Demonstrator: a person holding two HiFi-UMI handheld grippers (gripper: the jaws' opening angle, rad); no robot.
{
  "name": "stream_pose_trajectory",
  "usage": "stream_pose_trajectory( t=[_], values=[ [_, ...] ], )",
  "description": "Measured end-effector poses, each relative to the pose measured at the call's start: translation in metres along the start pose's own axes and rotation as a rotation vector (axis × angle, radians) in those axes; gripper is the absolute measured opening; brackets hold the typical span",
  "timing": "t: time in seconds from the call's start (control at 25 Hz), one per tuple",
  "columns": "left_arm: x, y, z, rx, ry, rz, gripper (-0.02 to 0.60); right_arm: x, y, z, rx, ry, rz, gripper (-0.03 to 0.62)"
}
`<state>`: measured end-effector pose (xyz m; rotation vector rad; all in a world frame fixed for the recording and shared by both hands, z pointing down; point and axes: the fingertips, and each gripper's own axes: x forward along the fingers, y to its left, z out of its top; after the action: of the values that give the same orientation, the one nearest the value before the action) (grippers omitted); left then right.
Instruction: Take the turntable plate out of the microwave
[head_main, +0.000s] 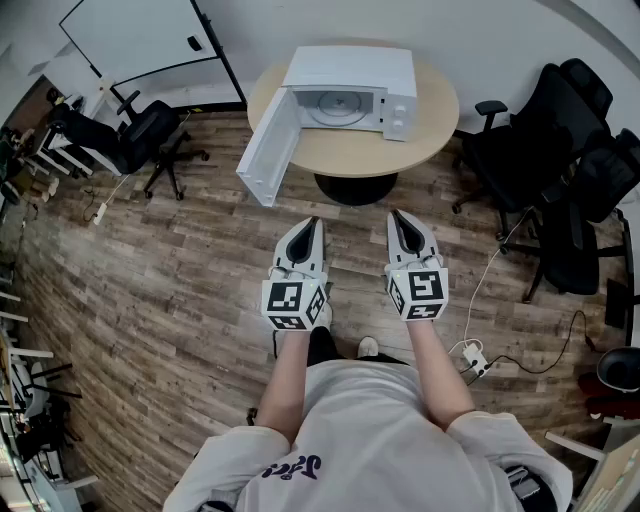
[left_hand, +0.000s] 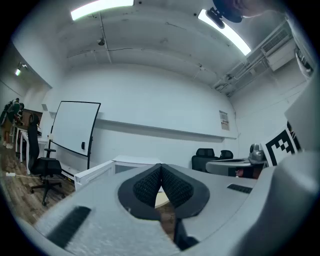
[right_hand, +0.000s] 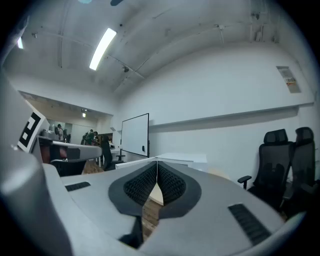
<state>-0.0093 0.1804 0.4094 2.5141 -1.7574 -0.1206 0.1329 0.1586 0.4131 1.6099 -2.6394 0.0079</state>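
A white microwave (head_main: 352, 90) stands on a round beige table (head_main: 352, 150) ahead of me, its door (head_main: 268, 152) swung open to the left. Inside lies the round glass turntable plate (head_main: 335, 107). My left gripper (head_main: 314, 221) and right gripper (head_main: 394, 215) are held side by side over the wooden floor, well short of the table, both shut and empty. In the left gripper view the left gripper (left_hand: 161, 166) has its pads pressed together, the microwave (left_hand: 131, 163) beyond. In the right gripper view the right gripper (right_hand: 157, 163) is also shut, with the microwave (right_hand: 185, 159) behind its tips.
Black office chairs (head_main: 560, 170) crowd the right side of the table, another chair (head_main: 135, 135) and a whiteboard (head_main: 135, 40) stand at the left. A white power strip with cable (head_main: 472, 355) lies on the floor near my right foot.
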Motion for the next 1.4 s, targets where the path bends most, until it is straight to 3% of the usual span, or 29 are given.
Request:
stream_pose_trajectory(
  t=[0.56,0.8,1.08,1.24,1.4],
  values=[
    [0.004,-0.024,-0.006,-0.017,0.009,0.006,0.015,-0.015,-0.014,-0.013,0.046,0.015,0.039,0.02],
    [0.016,-0.015,-0.011,-0.02,0.021,0.007,0.015,0.002,-0.009,-0.021,0.063,0.031,0.06,0.02],
    [0.068,0.014,-0.021,-0.055,0.028,-0.023,0.015,0.05,-0.012,-0.031,0.063,0.064,0.058,0.02],
    [0.114,0.032,-0.014,-0.062,0.041,-0.082,0.015,0.094,-0.021,-0.024,0.069,0.065,0.046,0.02],
    [0.155,0.065,-0.007,-0.08,0.041,-0.093,0.017,0.145,-0.026,-0.015,0.07,0.061,0.038,0.02]
  ],
)
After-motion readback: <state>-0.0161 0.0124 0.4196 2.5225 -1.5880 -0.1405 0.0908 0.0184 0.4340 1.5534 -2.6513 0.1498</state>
